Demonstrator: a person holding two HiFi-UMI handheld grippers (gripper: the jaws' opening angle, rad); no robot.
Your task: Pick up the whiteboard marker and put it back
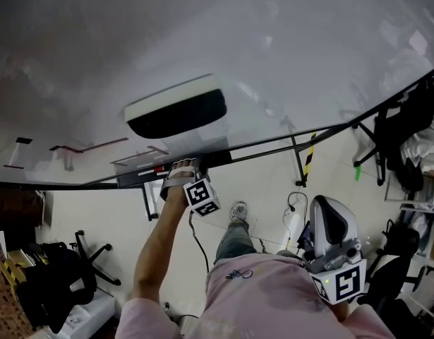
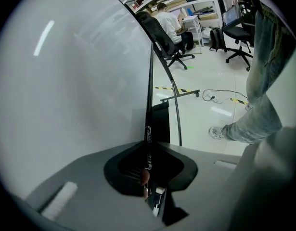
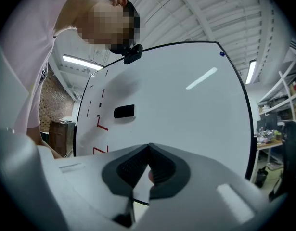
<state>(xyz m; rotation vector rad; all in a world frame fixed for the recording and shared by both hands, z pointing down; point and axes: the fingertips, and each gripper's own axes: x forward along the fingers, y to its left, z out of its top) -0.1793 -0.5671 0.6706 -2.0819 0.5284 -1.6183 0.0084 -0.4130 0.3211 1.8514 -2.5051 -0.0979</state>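
Note:
A black whiteboard marker with white print lies along the lower edge of the whiteboard. My left gripper is shut on it, and a reddish end shows between the jaws. From the head view the left gripper is held up against the board's tray, and the marker itself is hidden there. My right gripper hangs low at the right, beside the person's body. Pointing at the board from a distance, the right gripper is shut with nothing in it.
A black and white eraser sticks to the board above the left gripper, with red marks to its left. The board's stand legs, a cable and office chairs are on the floor below.

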